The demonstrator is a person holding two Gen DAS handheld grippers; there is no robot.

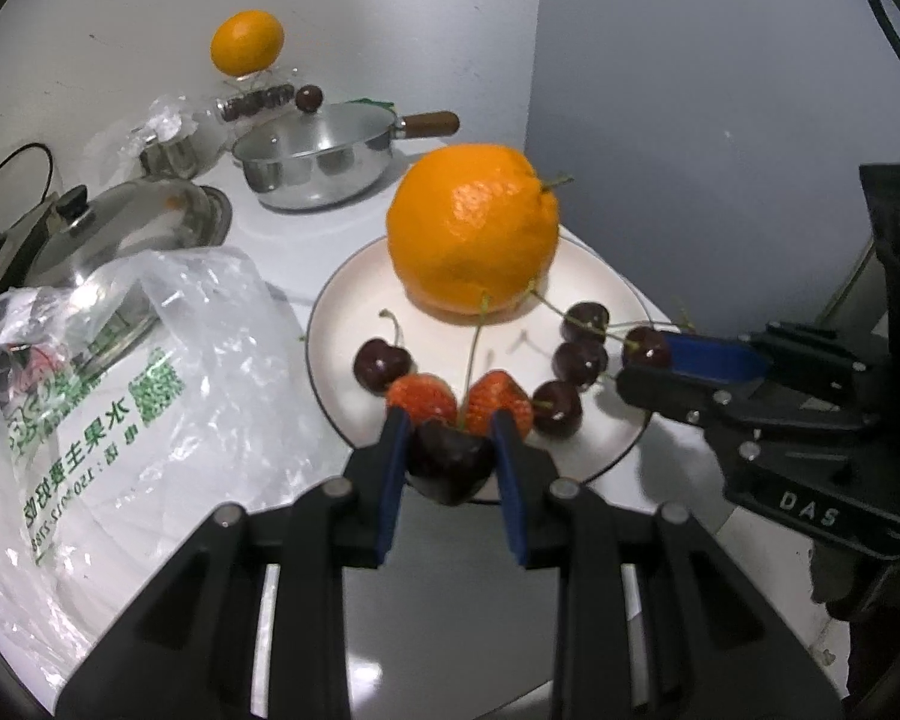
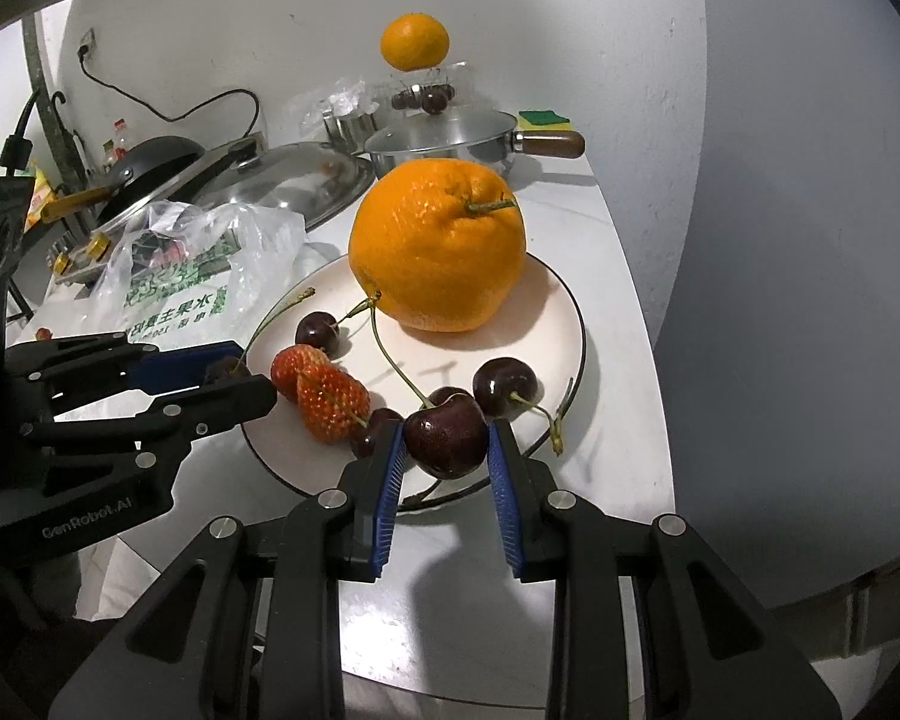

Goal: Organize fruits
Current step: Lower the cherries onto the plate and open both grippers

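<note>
A white plate with a dark rim (image 1: 342, 324) (image 2: 570, 312) carries a large orange (image 1: 474, 228) (image 2: 438, 246), two strawberries (image 1: 423, 399) (image 2: 333, 399) and several dark cherries (image 1: 381, 363) (image 2: 504, 387). My left gripper (image 1: 449, 438) is at the plate's near edge, shut on a dark cherry (image 1: 450, 468) whose stem sticks up. My right gripper (image 2: 446, 429) is shut on another cherry (image 2: 447, 441) over the plate's near rim. Each gripper shows from the side in the other view: the right gripper (image 1: 642, 360) and the left gripper (image 2: 246, 375).
A crumpled plastic bag (image 1: 150, 372) lies left of the plate. Behind it are a steel lid (image 1: 132, 222), a lidded pot with a wooden handle (image 1: 318, 162) and a black pan (image 2: 150, 162). A second orange (image 1: 247, 42) sits on a glass jar at the back wall. The table edge curves close on the right.
</note>
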